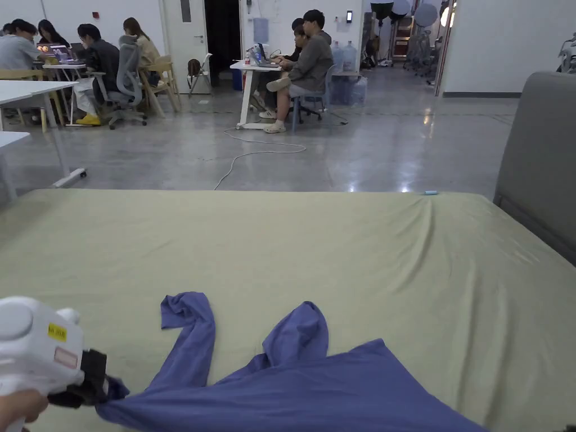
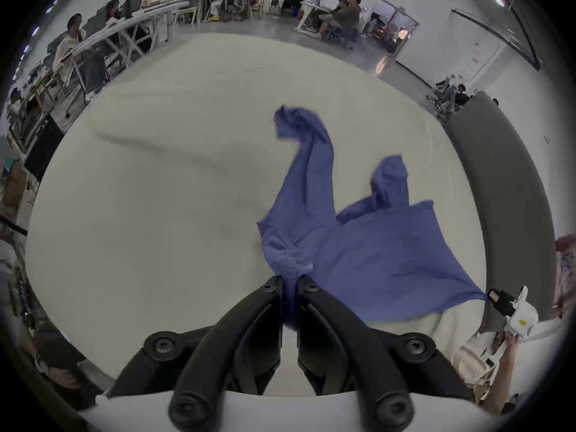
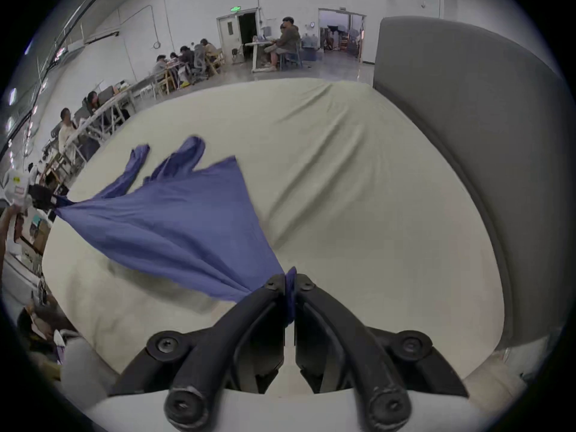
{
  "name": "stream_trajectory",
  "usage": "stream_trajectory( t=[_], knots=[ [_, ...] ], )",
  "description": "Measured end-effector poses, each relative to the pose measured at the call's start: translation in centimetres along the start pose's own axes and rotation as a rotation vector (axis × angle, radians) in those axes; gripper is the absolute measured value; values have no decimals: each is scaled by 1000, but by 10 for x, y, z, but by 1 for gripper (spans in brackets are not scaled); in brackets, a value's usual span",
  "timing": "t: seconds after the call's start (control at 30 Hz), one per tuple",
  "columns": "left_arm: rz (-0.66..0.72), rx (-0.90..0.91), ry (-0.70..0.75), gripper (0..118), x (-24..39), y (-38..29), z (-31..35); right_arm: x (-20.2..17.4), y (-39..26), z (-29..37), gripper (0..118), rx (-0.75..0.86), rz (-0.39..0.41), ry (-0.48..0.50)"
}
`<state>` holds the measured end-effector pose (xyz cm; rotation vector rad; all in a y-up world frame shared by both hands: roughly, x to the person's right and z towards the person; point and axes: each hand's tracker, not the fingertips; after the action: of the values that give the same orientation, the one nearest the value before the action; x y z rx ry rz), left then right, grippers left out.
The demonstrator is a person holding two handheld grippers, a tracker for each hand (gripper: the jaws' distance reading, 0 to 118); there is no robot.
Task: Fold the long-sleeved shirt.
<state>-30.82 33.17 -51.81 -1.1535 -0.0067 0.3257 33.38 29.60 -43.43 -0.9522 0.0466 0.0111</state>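
My left gripper (image 2: pixel 290 286) has its fingers (image 2: pixel 274 292) pinched on a bunched corner of the blue shirt (image 2: pixel 367 251). My right gripper (image 3: pixel 290 283) clamps another corner between its fingers (image 3: pixel 307 286), so the cloth runs taut between the two, lifted at the near edge of the bed (image 1: pixel 337 242). Farther out the shirt rests on the pale green sheet, both sleeves (image 1: pixel 191 332) trailing away from me and curling at the ends. A grey headboard (image 1: pixel 540 163) stands to the right. Beyond the bed, people (image 1: pixel 309 62) sit at desks (image 1: pixel 253 73).
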Motion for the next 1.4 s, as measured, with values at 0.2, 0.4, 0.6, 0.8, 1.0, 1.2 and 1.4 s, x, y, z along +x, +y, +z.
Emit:
stream_trajectory(
  t=[0.2, 0.4, 0.6, 0.8, 1.0, 1.2, 1.4],
  knots=[
    [41, -48, -26, 1, -30, -97, -4, 2, -94, 12, 0, -64, 16, 12],
    [51, -79, -9, 1, -45, -155, -20, 0, -147, 4, 0, -158, 18, 37],
    [67, -117, 23, 1, -70, -171, -66, -7, -169, -32, 0, -227, 19, 14],
    [127, -114, -2, 24, -80, -165, -74, 8, -140, -33, 37, -309, -45, 18],
    [141, 135, -119, 118, -55, -173, 12, -3, -105, 44, 106, -133, 9, -71],
    [-42, 2, 8, 88, -21, -224, 12, -39, -107, 67, 96, -78, -48, 6],
    [22, 38, -45, 0, -19, -207, -13, -75, -123, 38, 0, -147, -3, 27]
  ],
)
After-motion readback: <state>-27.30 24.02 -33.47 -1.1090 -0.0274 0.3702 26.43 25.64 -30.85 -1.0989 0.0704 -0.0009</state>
